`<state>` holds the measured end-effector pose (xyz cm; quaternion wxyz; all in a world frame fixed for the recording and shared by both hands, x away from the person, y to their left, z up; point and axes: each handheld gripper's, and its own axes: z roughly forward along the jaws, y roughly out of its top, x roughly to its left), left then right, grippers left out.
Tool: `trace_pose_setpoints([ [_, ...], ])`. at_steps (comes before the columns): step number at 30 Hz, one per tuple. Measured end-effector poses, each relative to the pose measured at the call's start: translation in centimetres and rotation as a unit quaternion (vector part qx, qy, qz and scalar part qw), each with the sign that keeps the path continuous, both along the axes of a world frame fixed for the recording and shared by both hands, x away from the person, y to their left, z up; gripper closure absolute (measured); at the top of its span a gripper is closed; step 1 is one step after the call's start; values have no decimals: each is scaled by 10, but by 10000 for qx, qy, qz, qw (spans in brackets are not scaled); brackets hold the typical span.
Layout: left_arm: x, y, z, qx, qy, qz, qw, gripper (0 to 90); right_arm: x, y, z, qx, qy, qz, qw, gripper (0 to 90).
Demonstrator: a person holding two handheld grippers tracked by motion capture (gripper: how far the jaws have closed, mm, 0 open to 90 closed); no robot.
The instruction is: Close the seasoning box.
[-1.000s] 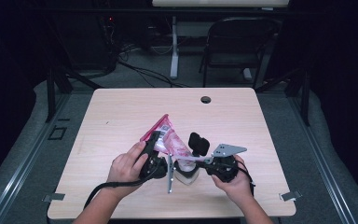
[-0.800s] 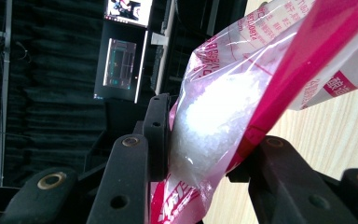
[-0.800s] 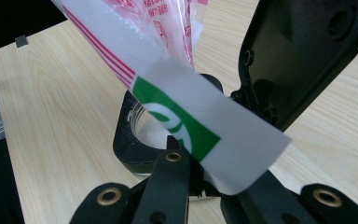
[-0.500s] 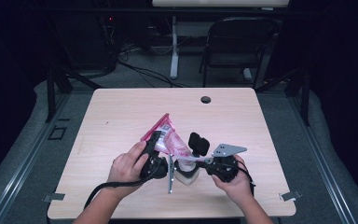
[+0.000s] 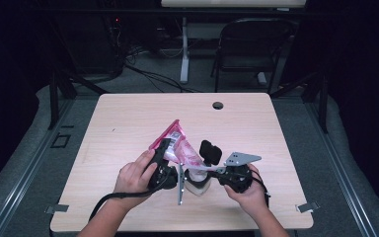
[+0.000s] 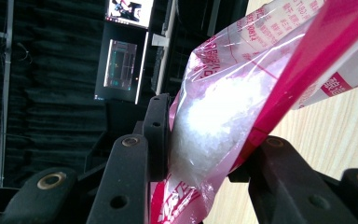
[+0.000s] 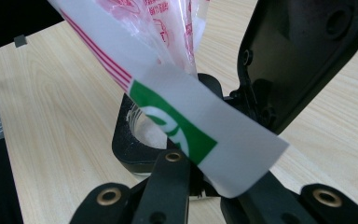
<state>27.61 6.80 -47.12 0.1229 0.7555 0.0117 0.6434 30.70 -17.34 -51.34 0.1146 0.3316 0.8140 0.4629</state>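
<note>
Left gripper view | left gripper (image 6: 205,158) squeezed a soft, crinkly clear-and-pink bag (image 6: 242,93) of white crumbs | right gripper (image 7: 200,172) pinched shut on its smooth corner | wooden table (image 5: 128,123)

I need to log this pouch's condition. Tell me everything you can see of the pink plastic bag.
The pink plastic bag is a clear pouch with a pink edge band and pink print, holding white granules. It is tilted, upper corner pointing away from the person, above the table. The left hand-held gripper clamps its filled body; the right hand-held gripper pinches a white, green-printed strip at its lower end.
</note>
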Motion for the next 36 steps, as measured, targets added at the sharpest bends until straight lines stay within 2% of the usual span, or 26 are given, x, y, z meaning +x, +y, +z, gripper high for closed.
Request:
trace_pose_setpoints([
  [36, 1, 1, -3, -29, 58, 24, 10000, 681, 0, 0, 0, -34, -7, -1, 10000, 900],
])
